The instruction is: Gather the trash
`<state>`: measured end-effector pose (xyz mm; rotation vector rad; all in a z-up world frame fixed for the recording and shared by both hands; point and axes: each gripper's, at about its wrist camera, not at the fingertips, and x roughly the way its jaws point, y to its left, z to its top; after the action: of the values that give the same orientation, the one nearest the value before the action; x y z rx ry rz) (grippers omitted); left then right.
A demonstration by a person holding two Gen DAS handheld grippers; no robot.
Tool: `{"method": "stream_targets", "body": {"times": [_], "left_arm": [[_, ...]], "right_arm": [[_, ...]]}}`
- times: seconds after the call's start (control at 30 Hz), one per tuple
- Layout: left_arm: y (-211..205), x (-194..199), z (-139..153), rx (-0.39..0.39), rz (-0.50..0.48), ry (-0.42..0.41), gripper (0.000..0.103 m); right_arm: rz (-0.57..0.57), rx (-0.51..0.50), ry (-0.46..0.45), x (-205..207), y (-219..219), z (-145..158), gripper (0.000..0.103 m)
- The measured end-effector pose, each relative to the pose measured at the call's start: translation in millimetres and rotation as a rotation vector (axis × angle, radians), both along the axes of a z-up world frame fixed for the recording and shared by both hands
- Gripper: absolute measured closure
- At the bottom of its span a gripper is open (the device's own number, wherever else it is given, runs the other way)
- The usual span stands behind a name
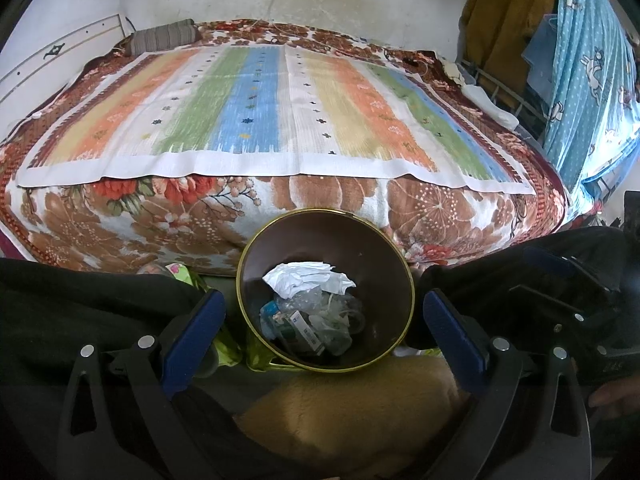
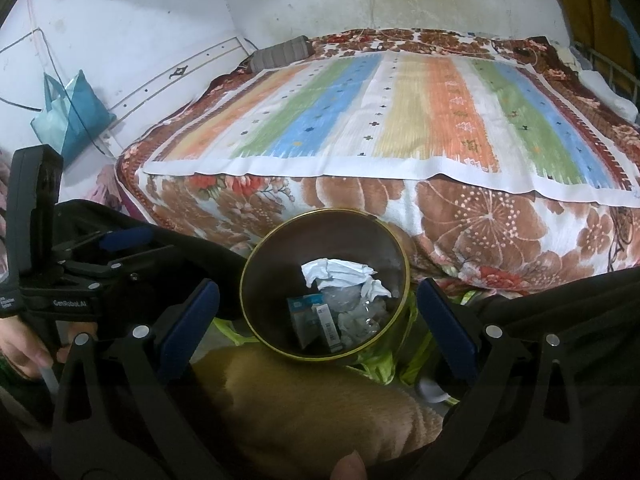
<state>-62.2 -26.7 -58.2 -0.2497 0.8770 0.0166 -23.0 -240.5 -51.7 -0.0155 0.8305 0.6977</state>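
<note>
While both fingers [image 1: 192, 328] gape wide, empty, trash bin [image 1: 384, 280] sits between.

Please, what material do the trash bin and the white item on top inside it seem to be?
Trash bin: probably plastic or metal, dark smooth wall with a shiny gold rim; the look leaves it open. White item: likely crumpled paper or tissue, matte, with sharp creases.

Striped sheet [image 1: 256, 108]; floral blanket [image 1: 168, 216]

One bin [image 1: 394, 280], one bed [image 1: 256, 120], two small boxes [image 2: 316, 320].
</note>
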Motion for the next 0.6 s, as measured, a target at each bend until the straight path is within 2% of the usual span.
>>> {"method": "stream_targets", "body": {"times": [0.6], "left_arm": [[-1.7,0.2,-0.1,-0.003,0.0,0.0,0.006]], "right_arm": [[0.0,0.002,0.003,1.1,-0.3,-0.1,0.009]]}}
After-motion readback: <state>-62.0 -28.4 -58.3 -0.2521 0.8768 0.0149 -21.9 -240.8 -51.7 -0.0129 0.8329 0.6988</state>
